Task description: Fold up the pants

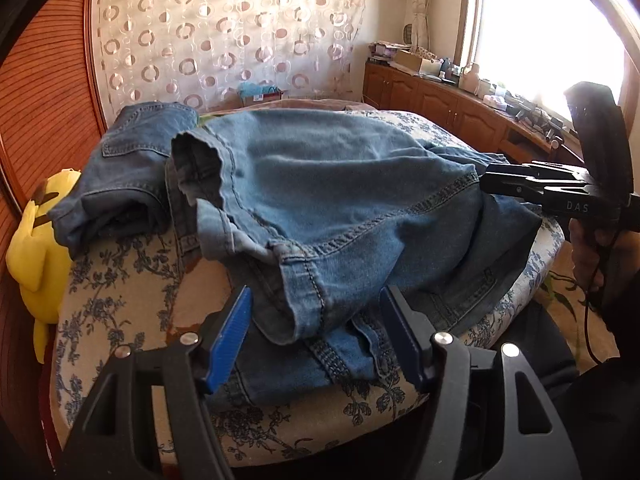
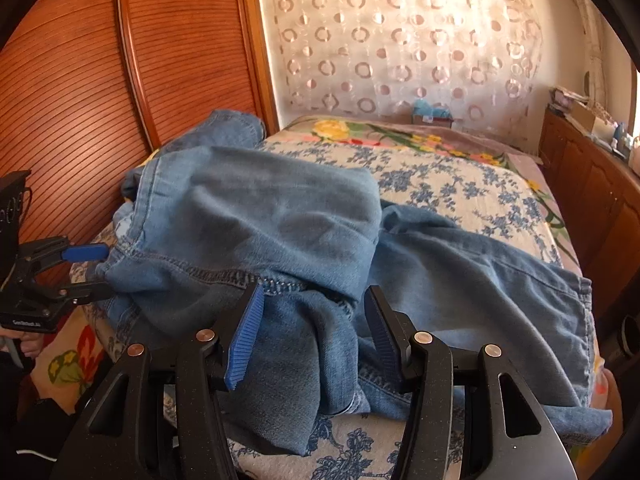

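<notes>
Denim: one pair of blue pants [image 1: 320, 200] lies crumpled across the near edge of the bed [image 1: 120, 280], with a second, darker denim garment [image 1: 132, 160] at the bed's left edge beside one yellow plush toy [image 1: 36, 248]. Two grippers are present. Left gripper [image 1: 316, 340]: fingers spread apart, straddling a hem, not clamped. Right gripper [image 2: 312, 336]: fingers likewise apart over bunched fabric. One cardboard box [image 2: 434, 116] at the far edge holds blue material.
</notes>
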A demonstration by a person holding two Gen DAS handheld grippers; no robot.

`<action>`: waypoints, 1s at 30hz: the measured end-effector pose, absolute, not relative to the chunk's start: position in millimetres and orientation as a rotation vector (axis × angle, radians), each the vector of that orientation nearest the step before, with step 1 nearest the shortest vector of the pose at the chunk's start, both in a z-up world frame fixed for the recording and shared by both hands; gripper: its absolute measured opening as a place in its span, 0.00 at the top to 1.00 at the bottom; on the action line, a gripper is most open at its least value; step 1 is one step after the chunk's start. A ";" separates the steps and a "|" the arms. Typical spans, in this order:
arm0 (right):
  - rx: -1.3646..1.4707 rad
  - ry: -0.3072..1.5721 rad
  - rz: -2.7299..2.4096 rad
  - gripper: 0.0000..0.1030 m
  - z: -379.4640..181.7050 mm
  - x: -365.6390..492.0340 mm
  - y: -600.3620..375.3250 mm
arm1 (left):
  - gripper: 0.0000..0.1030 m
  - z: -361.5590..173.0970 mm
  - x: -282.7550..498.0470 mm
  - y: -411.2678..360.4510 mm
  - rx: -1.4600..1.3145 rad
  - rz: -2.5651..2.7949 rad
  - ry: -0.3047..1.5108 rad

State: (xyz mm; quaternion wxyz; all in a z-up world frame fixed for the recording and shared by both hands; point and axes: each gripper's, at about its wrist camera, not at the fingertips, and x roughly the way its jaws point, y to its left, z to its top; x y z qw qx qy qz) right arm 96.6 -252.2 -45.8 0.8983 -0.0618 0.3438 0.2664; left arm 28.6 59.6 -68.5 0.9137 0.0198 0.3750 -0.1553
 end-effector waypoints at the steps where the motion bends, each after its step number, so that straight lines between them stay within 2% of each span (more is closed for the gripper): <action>1: -0.128 0.727 0.561 0.57 -47.8 97.8 -250.4 | 0.40 -70.0 28.6 58.5 0.040 -0.320 0.775; 3: -0.124 0.753 0.579 0.72 -51.0 99.6 -248.5 | 0.41 -71.9 28.3 57.9 0.040 -0.316 0.776; 4: -0.123 0.763 0.587 0.88 -52.1 99.8 -248.0 | 0.41 -72.8 28.4 57.7 0.040 -0.314 0.777; 5: -0.122 0.770 0.597 0.93 -52.4 98.8 -247.9 | 0.42 -73.2 28.3 57.5 0.040 -0.311 0.776; 8: -0.114 0.767 0.609 0.98 -49.2 90.4 -253.4 | 0.48 -74.1 28.9 57.5 0.040 -0.300 0.775; 10: -0.101 0.757 0.610 0.99 -45.4 82.9 -260.0 | 0.57 -73.9 31.1 58.8 0.035 -0.292 0.771; 12: -0.090 0.751 0.604 0.99 -40.6 75.3 -266.9 | 0.73 -72.8 32.4 60.9 0.026 -0.284 0.762; 14: -0.084 0.748 0.597 1.00 -38.5 68.2 -273.4 | 0.83 -69.4 32.4 64.9 0.002 -0.297 0.751; 27: -0.076 0.769 0.668 0.99 -35.9 38.0 -272.0 | 0.85 -14.2 -6.0 101.8 -0.017 -0.256 0.600; 30: -0.065 0.754 0.661 0.91 -32.8 35.8 -271.4 | 0.85 -20.7 -8.0 115.5 -0.018 -0.227 0.625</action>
